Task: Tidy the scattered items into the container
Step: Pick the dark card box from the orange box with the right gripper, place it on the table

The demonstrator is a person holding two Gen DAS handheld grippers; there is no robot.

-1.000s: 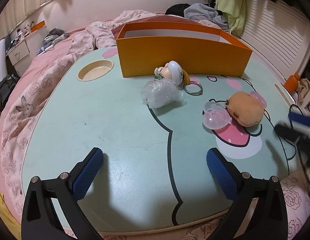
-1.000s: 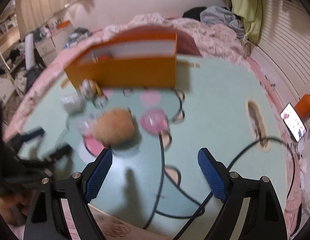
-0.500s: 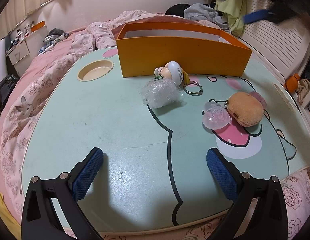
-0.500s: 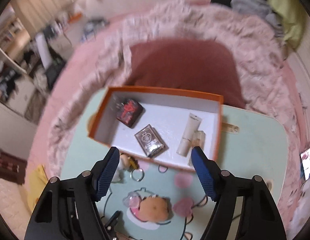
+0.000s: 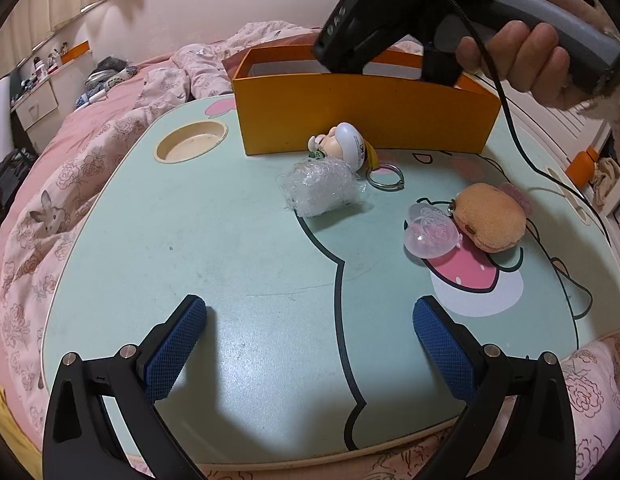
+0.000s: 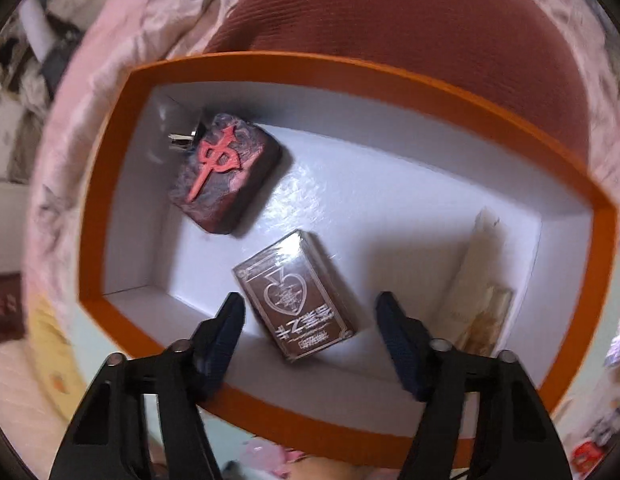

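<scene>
Right tool (image 6: 310,322), spread and empty, poised above the orange box (image 6: 110,208) with the card deck (image 6: 296,294) between its fingers; left tool (image 5: 310,344) spread, plush keychain (image 5: 490,216) ahead-right on the bench (image 5: 230,240); risk: re-gripping boxed cards instead.

box interior (image 5: 270,69): hidden by front wall | tube (image 6: 476,280): blurred

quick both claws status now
left claw: open, empty, above the mint green table
right claw: open, empty, over the orange cardboard box
</scene>
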